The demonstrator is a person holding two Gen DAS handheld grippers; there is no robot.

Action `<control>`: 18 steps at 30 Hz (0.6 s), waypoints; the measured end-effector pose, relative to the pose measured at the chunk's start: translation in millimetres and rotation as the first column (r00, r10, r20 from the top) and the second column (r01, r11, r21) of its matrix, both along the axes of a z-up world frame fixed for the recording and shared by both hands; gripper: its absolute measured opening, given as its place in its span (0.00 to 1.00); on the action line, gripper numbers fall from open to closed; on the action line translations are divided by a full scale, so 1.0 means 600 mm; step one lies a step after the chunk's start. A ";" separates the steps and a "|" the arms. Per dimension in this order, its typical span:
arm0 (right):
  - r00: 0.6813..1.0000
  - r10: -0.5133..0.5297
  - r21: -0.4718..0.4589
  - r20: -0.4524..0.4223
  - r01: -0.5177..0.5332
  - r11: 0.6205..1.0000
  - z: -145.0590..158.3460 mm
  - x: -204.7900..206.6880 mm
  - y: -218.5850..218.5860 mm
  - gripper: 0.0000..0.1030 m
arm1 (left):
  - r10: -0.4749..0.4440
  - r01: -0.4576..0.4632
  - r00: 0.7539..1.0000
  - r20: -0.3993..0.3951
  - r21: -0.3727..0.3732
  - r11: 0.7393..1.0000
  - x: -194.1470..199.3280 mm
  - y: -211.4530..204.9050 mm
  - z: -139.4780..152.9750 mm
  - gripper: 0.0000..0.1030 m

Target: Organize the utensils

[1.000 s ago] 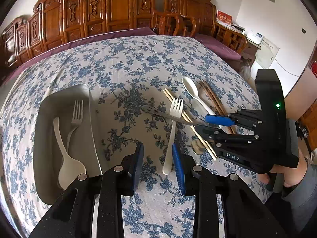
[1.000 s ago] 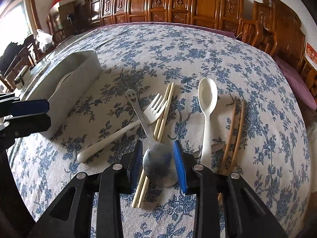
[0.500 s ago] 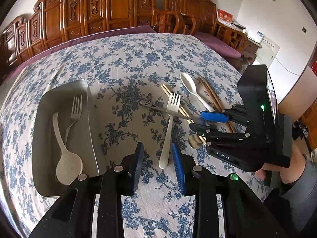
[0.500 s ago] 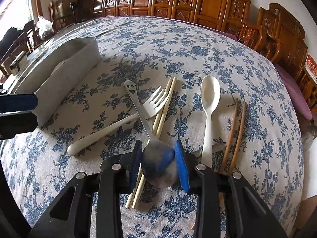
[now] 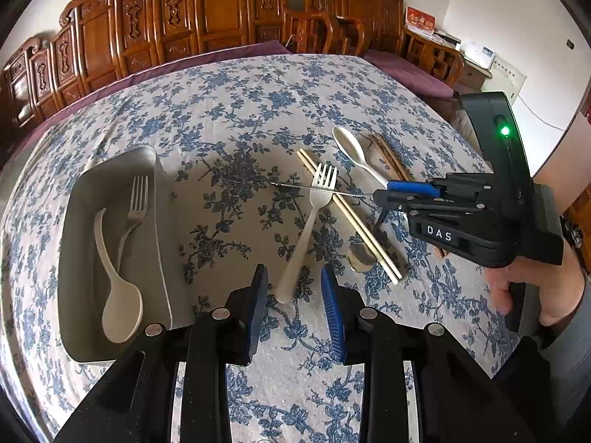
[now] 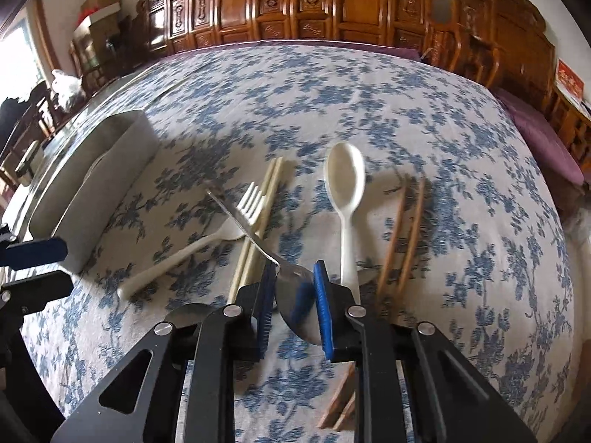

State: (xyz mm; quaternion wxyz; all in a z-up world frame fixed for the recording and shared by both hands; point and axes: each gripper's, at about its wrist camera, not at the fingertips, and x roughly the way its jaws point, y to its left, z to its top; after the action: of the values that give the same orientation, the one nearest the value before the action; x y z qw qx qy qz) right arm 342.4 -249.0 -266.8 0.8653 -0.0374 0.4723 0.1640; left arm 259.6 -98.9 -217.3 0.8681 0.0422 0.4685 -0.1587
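The right gripper (image 6: 294,295) has just been closing and now pinches the bowl of a metal spoon (image 6: 297,295) between its blue pads; the spoon is tilted on edge and lifted, its thin handle reaching out over the white plastic fork (image 6: 192,249) and the pale chopsticks (image 6: 258,229) lying on the blue-flowered tablecloth (image 6: 406,118). The steel is bright and mirrors the blue of the pads. From the left wrist view the same handle shows as a thin silver line crossing above the fork's tines, and the right gripper's black body bears the white letters "DAS" (image 5: 439,233), with a green light (image 5: 504,131) glowing higher up; a hand (image 5: 535,295) grips it from below. The left gripper (image 5: 295,288) hangs with its jaws partly spread and nothing between them, just above the butt of the fork's handle. Just left of it stands a grey tray (image 5: 74,243) holding a white spoon (image 5: 118,295) and a metal fork (image 5: 135,203). Farther out on the cloth lie a second white spoon (image 6: 345,192) and a pair of brown chopsticks (image 6: 402,229), side by side. Beyond the table stand carved wooden chairs (image 6: 332,3), and a red card (image 5: 420,22) at the wall carries gold writing too small to read.
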 end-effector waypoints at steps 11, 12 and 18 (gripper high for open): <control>1.000 0.025 -0.019 0.003 -0.025 1.000 -0.002 0.000 -0.001 0.23 | -0.001 0.002 1.000 -0.021 0.033 0.999 0.036 -0.024 -0.022 0.27; 1.000 0.028 -0.016 0.005 -0.028 0.999 -0.002 0.000 -0.001 0.23 | -0.003 0.004 1.000 -0.027 0.041 0.999 0.044 -0.027 -0.028 0.27; 1.000 0.024 0.011 0.006 -0.024 1.000 -0.002 0.002 -0.006 0.21 | -0.020 0.023 0.999 -0.049 0.075 0.997 0.080 -0.049 -0.050 0.27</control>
State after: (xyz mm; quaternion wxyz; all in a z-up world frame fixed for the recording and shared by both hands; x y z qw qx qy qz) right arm 343.8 -252.7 -267.8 0.8649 -0.0386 0.4681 0.1768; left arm 307.4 -128.4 -247.2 0.8526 0.0761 0.4944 -0.1512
